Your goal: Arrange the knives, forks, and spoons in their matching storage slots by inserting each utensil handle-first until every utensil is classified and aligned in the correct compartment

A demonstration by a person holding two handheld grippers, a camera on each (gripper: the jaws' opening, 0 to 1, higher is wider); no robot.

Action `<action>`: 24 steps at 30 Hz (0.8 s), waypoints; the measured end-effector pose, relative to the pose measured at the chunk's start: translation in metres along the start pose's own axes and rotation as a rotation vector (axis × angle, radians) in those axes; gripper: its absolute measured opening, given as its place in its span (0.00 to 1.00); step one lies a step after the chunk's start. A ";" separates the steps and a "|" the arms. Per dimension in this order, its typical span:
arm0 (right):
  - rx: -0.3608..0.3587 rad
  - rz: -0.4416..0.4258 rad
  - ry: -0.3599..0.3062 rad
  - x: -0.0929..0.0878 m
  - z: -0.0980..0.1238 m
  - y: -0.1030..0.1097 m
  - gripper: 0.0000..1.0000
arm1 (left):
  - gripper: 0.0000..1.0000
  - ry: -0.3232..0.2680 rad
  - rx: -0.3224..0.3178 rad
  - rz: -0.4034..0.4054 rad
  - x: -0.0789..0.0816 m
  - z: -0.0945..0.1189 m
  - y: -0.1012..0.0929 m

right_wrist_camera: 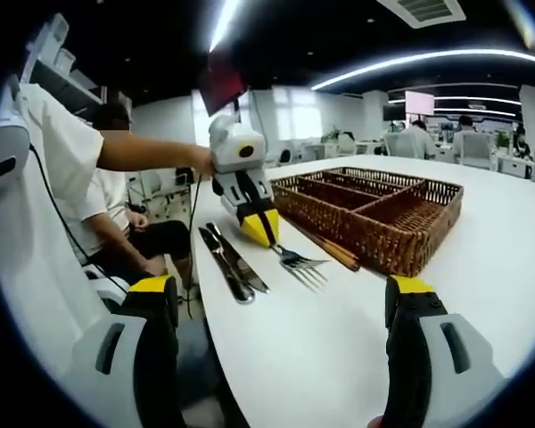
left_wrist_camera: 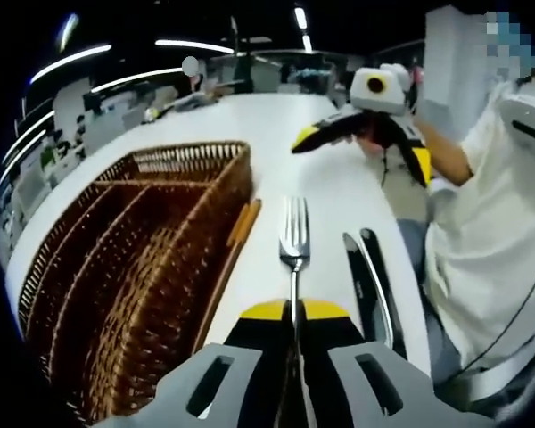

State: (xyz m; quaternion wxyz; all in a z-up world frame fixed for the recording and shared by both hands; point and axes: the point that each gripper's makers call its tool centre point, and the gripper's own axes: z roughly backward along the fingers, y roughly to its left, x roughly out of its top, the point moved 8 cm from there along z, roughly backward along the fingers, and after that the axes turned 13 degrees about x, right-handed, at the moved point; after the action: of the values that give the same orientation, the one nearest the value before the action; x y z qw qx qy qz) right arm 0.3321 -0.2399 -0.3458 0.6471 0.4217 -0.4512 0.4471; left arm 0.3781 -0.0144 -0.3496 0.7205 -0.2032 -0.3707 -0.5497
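Beside basket: one fork, two knives.

Basket: on your tabletop, left in the left gripper view.
Fork: right of the basket.
Two knives: right of your fork, side by side.
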 end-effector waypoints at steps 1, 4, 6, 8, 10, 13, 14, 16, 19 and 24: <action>0.001 -0.002 0.000 -0.001 -0.001 0.000 1.00 | 0.03 -0.001 0.004 -0.005 0.002 0.001 -0.001; 0.004 -0.004 0.010 -0.003 -0.002 0.001 1.00 | 0.03 -0.011 0.008 0.009 0.005 0.007 0.008; 0.007 -0.004 0.010 -0.003 -0.004 0.001 1.00 | 0.03 -0.005 0.015 -0.004 0.006 0.010 0.008; 0.010 -0.004 0.010 -0.002 -0.004 0.002 1.00 | 0.03 -0.002 0.021 -0.010 0.006 0.015 0.013; 0.011 -0.007 0.014 -0.003 -0.005 0.002 1.00 | 0.03 -0.001 0.026 -0.017 0.007 0.019 0.016; 0.010 -0.011 0.016 -0.003 -0.005 0.005 1.00 | 0.03 -0.009 0.042 -0.024 0.012 0.027 0.021; 0.012 -0.011 0.017 -0.003 -0.005 0.005 1.00 | 0.03 -0.010 0.049 -0.020 0.014 0.029 0.023; 0.014 -0.012 0.016 -0.002 -0.005 0.006 1.00 | 0.03 -0.009 0.058 -0.025 0.015 0.032 0.024; 0.016 -0.011 0.010 0.000 -0.005 0.007 1.00 | 0.03 0.003 0.075 -0.054 0.019 0.040 0.027; 0.020 -0.007 0.019 0.001 -0.004 0.010 1.00 | 0.03 -0.002 0.103 -0.064 0.025 0.050 0.042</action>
State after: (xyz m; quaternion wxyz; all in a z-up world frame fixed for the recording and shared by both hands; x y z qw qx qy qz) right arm 0.3232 -0.2331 -0.3441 0.6486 0.4254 -0.4389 0.4535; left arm 0.4050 0.0177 -0.2932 0.7115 -0.1544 -0.4057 -0.5525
